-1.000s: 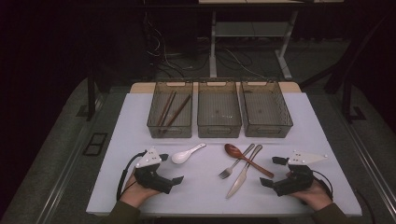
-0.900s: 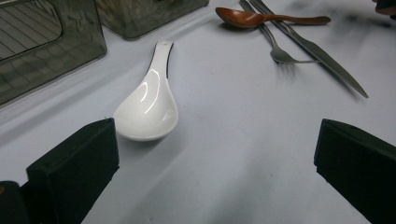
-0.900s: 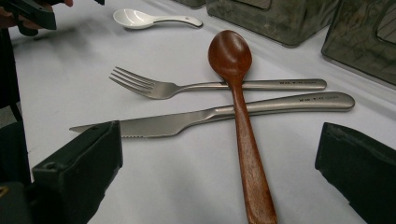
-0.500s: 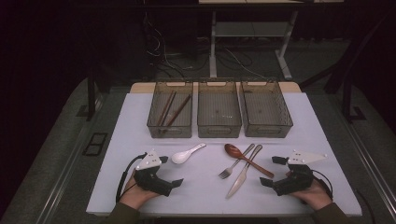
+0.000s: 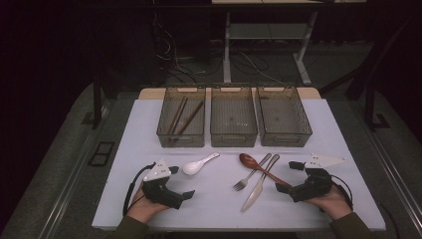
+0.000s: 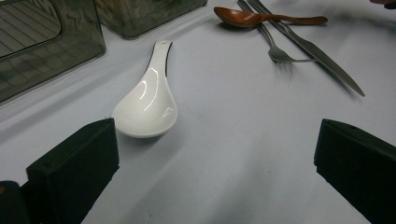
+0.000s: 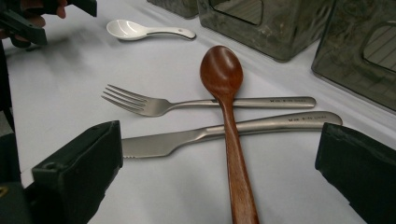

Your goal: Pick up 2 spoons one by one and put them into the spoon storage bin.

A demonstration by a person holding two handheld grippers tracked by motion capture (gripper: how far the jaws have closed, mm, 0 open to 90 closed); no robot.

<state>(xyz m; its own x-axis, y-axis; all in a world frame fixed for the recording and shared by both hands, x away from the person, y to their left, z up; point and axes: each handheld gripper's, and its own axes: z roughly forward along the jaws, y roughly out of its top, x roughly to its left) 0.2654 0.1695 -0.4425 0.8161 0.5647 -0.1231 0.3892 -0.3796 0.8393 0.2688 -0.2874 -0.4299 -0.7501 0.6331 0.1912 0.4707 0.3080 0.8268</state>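
Observation:
A white ceramic spoon lies left of centre on the white table, just ahead of my left gripper, which stands open and empty. In the left gripper view the white spoon sits beyond the left jaw. A wooden spoon lies across a steel fork and a steel knife. My right gripper is open beside them. In the right gripper view the wooden spoon has its handle between the spread jaws, crossing the fork and the knife.
Three smoky plastic bins stand in a row at the back. The left bin holds wooden chopsticks; the middle bin and the right bin look empty. Bare table lies between the two hands.

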